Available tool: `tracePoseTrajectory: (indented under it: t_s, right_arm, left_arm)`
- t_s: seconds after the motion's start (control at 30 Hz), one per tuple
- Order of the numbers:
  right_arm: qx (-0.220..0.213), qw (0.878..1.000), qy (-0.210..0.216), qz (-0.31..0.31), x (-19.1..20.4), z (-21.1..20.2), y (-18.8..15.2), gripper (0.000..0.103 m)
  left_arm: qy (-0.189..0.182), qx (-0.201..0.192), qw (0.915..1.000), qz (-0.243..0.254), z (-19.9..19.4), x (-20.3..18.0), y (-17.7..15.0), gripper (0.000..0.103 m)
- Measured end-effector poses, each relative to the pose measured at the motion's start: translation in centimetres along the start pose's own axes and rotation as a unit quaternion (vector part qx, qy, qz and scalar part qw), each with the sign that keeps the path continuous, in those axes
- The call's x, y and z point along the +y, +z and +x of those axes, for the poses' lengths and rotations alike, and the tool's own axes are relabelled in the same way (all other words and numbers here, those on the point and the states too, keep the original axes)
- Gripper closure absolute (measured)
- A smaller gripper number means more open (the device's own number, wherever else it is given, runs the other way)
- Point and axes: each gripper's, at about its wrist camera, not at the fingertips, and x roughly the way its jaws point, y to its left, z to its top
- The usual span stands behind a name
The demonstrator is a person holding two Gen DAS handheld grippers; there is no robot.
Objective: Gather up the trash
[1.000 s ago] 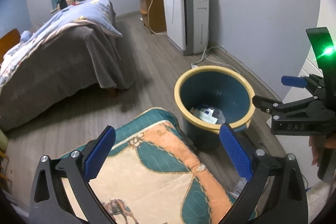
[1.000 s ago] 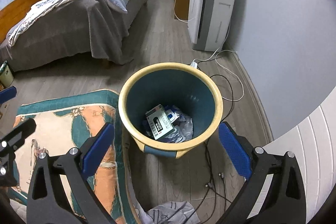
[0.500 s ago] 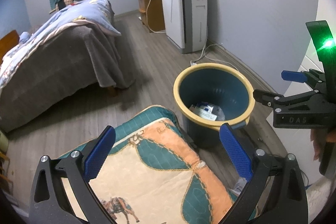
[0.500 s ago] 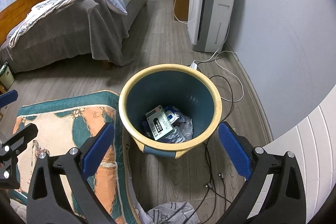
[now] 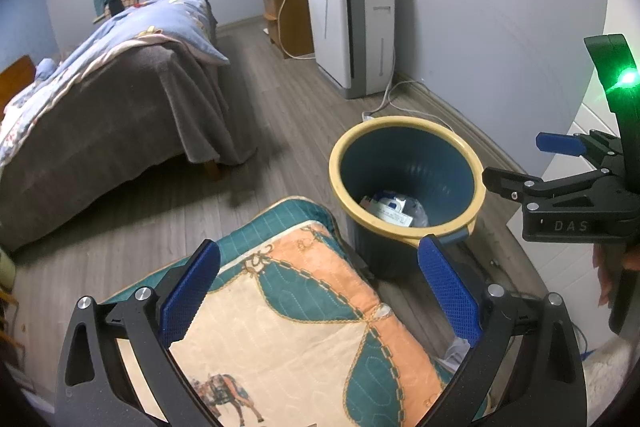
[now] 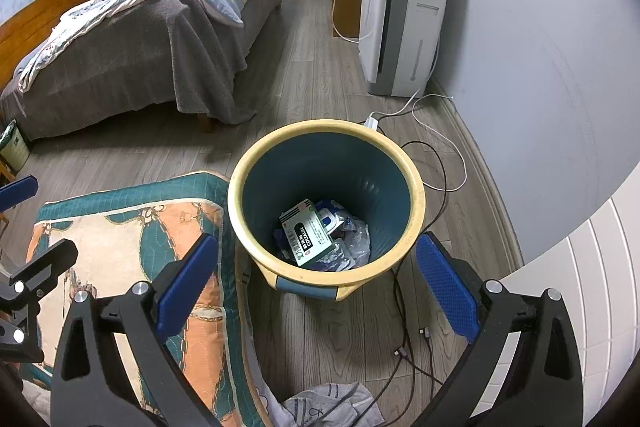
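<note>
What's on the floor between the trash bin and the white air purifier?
In the right wrist view, a white power strip and looping cables lie between the bin and purifier.

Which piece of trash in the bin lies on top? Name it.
The green and white box lies on top in the bin, label up, tilted. The blue and white packet and clear wrappers lie partly beneath it.

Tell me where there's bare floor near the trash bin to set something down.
Bare floor lies between the bin and the bed. Right of the bin, cables crowd the floor; left, the quilt covers it.
</note>
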Motion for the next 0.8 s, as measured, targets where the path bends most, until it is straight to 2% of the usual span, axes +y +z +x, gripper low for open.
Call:
tracePoseTrajectory:
  t_s: [0.8]
  right_arm:
    - [0.001,1.0,0.0,0.0,0.15,-0.02,-0.09,0.005]
  left_arm:
    - [-0.004,0.003,1.0,0.002,0.23,0.6,-0.46,0.005]
